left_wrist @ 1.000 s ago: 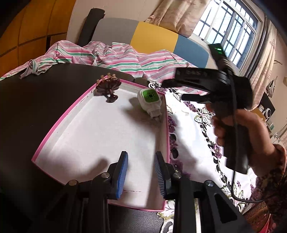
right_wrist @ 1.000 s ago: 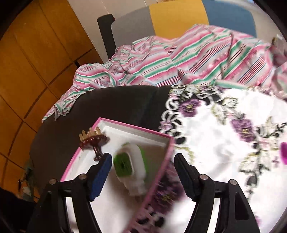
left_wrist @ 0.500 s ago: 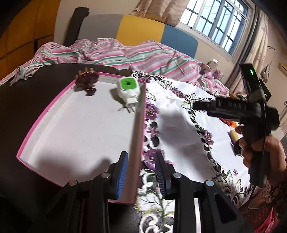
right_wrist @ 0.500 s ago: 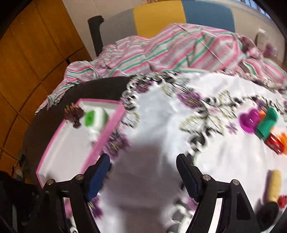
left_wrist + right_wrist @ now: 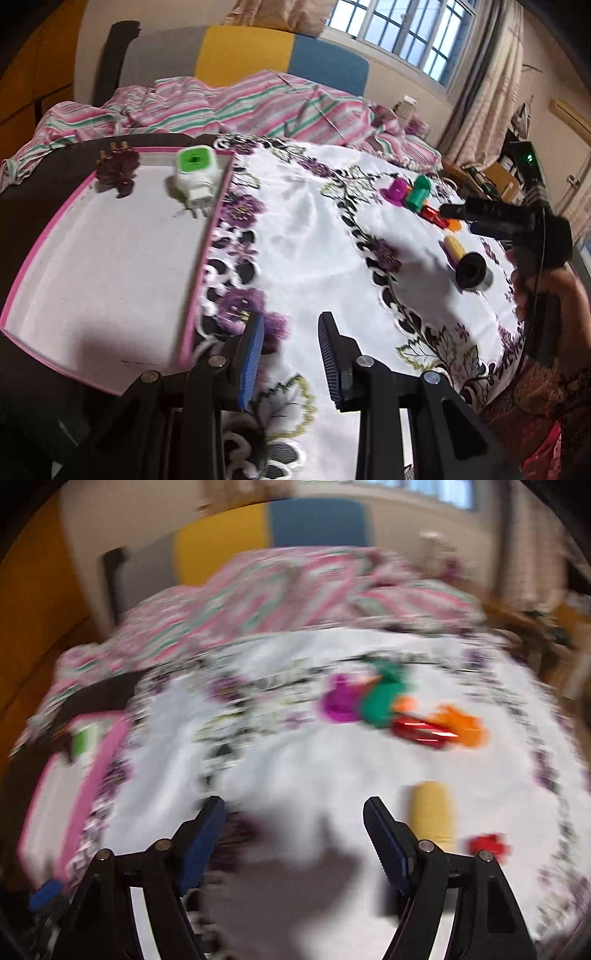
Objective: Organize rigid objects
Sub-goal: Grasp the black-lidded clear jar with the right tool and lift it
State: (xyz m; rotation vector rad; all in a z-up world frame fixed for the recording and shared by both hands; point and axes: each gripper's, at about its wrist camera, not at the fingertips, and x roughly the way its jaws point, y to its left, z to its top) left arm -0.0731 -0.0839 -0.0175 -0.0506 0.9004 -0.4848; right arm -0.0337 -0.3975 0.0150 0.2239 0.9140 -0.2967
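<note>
Left gripper [image 5: 290,363]: nearest of all, jaws apart and empty, hanging above the flowered cloth [image 5: 317,254] on the counter, just beside the tray's near right corner.

Right gripper [image 5: 293,836]: jaws wide apart, nothing between them; its own view is smeared, so fine detail is lost. It hangs over the loose pieces on the right of the cloth.

Black ring-shaped piece [image 5: 474,275]: closest of the loose items, lying on its side. It looks hard and light; I'd pinch it across the outer wall.

Yellow cylinder [image 5: 431,812]: lies just right of the right gripper's jaws. Probably stiff, smooth and prone to roll, so take it across the middle of its length.

Small red piece [image 5: 487,843]: beside the cylinder, too blurred to name.

Toy cluster: purple piece [image 5: 396,190], green piece [image 5: 419,192], red piece [image 5: 421,731] and orange piece [image 5: 461,725], touching or nearly so. Likely light hard plastic; lifting one may nudge its neighbours.

Pink-rimmed tray [image 5: 201,258]: left on the counter, already holding a green-and-white plug [image 5: 195,175] and a dark hair claw [image 5: 117,171] at its far end.
</note>
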